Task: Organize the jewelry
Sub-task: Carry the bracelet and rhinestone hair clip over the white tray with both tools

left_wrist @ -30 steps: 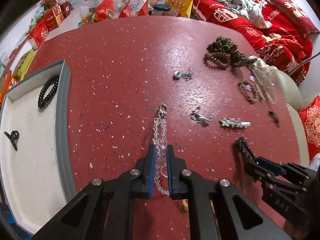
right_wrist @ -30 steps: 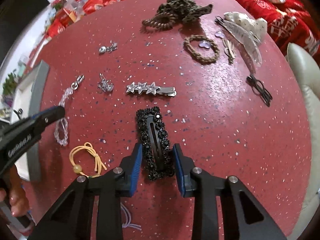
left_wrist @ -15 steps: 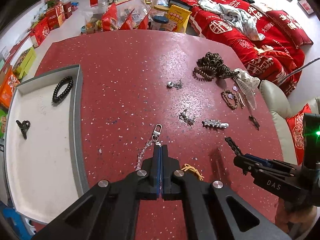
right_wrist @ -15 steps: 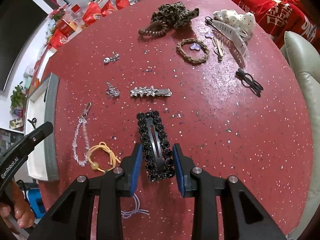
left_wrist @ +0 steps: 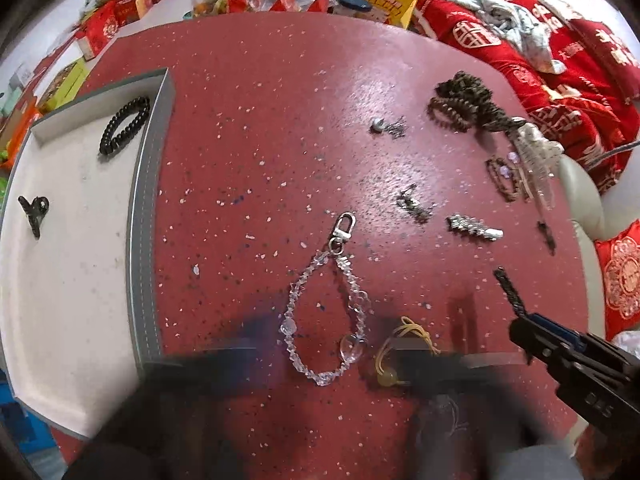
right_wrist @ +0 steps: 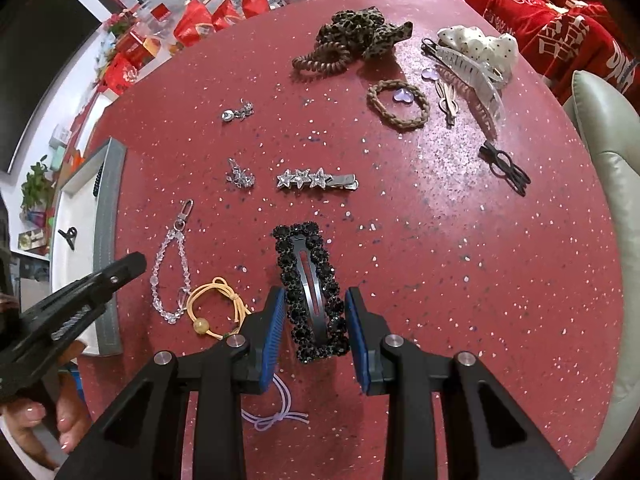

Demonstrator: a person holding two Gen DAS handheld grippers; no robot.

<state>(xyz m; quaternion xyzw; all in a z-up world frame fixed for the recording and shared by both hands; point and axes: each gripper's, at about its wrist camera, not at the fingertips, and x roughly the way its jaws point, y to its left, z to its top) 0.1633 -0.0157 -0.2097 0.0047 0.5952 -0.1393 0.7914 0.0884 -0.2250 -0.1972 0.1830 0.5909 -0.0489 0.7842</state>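
Observation:
A clear crystal bead chain with a silver clasp [left_wrist: 326,308] lies flat on the red table, also in the right wrist view [right_wrist: 173,276]. My left gripper is a dark motion blur at the bottom of its own view; it shows from the side in the right wrist view [right_wrist: 132,262], beside the chain. My right gripper [right_wrist: 316,320] holds a black beaded hair clip [right_wrist: 310,292] between its blue pads, just above the table. It also shows in the left wrist view [left_wrist: 516,320]. The grey-rimmed white tray [left_wrist: 142,200] at left holds a black coil bracelet [left_wrist: 124,124] and a small black clip [left_wrist: 34,212].
On the table lie a yellow hair tie [right_wrist: 214,306], a star clip [right_wrist: 316,179], silver earrings [right_wrist: 240,176] [right_wrist: 238,112], a brown braided band [right_wrist: 398,104], leopard scrunchies [right_wrist: 352,40], a clear claw clip [right_wrist: 468,72], a black clip [right_wrist: 506,168] and a lilac tie [right_wrist: 276,412].
My left gripper had closed on the bead chain; now the chain lies spread on the table and the left gripper is blurred in fast motion. The right gripper keeps the black clip.

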